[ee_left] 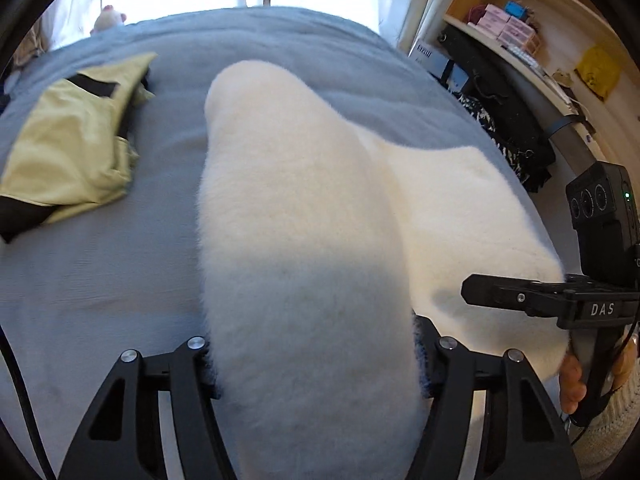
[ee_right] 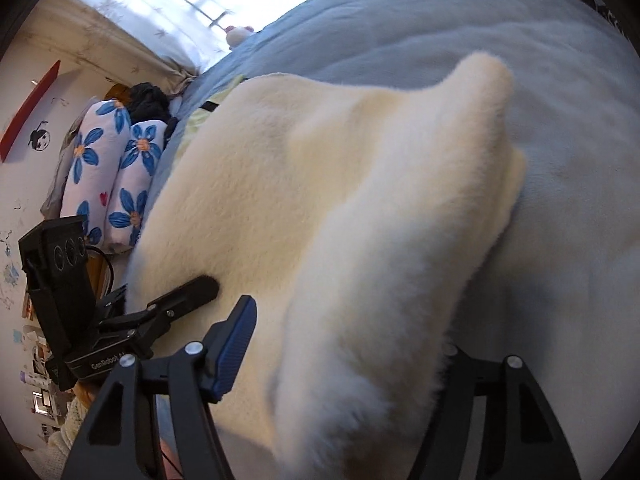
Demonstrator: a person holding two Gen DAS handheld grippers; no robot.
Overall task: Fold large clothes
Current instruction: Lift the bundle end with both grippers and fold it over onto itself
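Observation:
A large cream fleece garment point(ee_left: 304, 216) lies on the blue-grey bed point(ee_left: 100, 272). A thick fold of it runs between the fingers of my left gripper point(ee_left: 316, 360), whose jaws stand wide around the fleece. My right gripper point(ee_left: 520, 300) shows at the right edge of the left wrist view, against the garment's near corner. In the right wrist view the fleece point(ee_right: 340, 208) bulges between the fingers of my right gripper point(ee_right: 344, 344), jaws wide, the left blue pad point(ee_right: 234, 344) bare. The left gripper point(ee_right: 180, 296) shows there at the left, its finger resting on the fleece.
A yellow-green garment point(ee_left: 68, 148) with black trim lies on the bed at the left. Shelves with boxes point(ee_left: 516, 28) and dark clothes point(ee_left: 508, 132) stand beside the bed on the right. Blue-flowered pillows point(ee_right: 108, 172) lie past the bed's left side.

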